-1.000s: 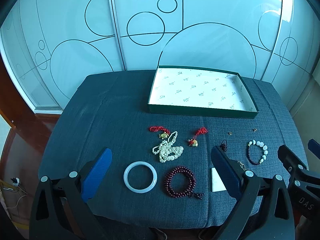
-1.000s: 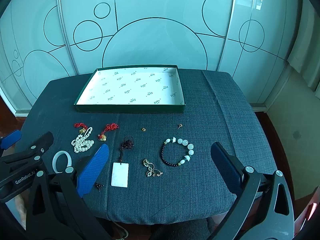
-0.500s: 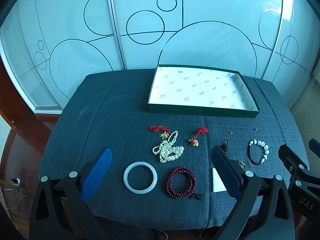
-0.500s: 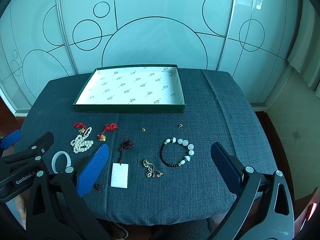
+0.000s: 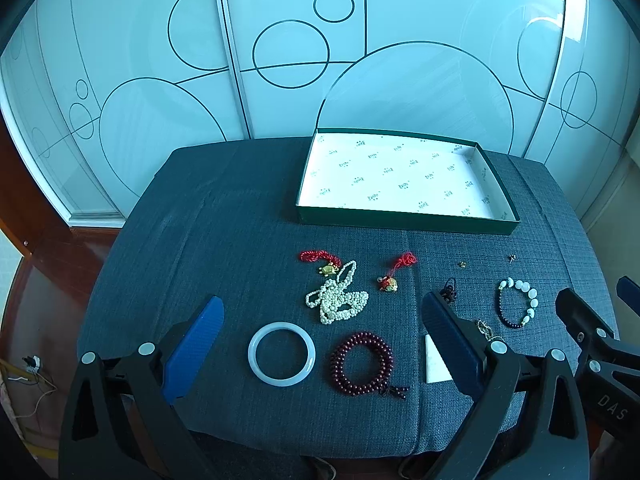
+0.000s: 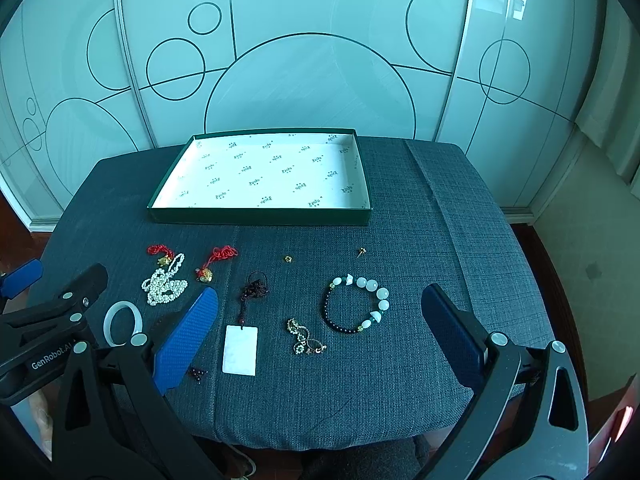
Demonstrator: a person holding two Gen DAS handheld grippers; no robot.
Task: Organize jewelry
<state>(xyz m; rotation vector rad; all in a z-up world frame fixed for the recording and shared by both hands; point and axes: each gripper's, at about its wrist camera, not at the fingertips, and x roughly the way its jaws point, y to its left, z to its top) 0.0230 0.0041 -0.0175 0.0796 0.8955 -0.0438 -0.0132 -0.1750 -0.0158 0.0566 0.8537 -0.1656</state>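
Jewelry lies loose on a dark grey cloth-covered table [image 5: 224, 240]. Under my open left gripper [image 5: 320, 320] sit a white jade bangle [image 5: 281, 353], a dark red bead bracelet [image 5: 361, 363] and a pearl necklace [image 5: 338, 298]. Two red-corded gold charms [image 5: 394, 272] lie just behind. My open right gripper [image 6: 320, 312] hovers over a white rectangular pendant [image 6: 240, 348] on a dark cord, a gold chain [image 6: 304, 338] and a white-and-dark bead bracelet [image 6: 356, 304]. The shallow green box [image 6: 260, 216] with white patterned lining stands behind them, nothing in it.
Two tiny gold earrings [image 6: 287, 258] [image 6: 361, 252] lie in front of the box. Frosted glass sliding doors [image 6: 312, 60] with circle patterns close off the back. The table's front edge lies just below both grippers, and bare floor [image 6: 580, 272] shows at the right.
Both views shifted only very slightly; the grippers stay open and hovering, and no jewelry has moved.
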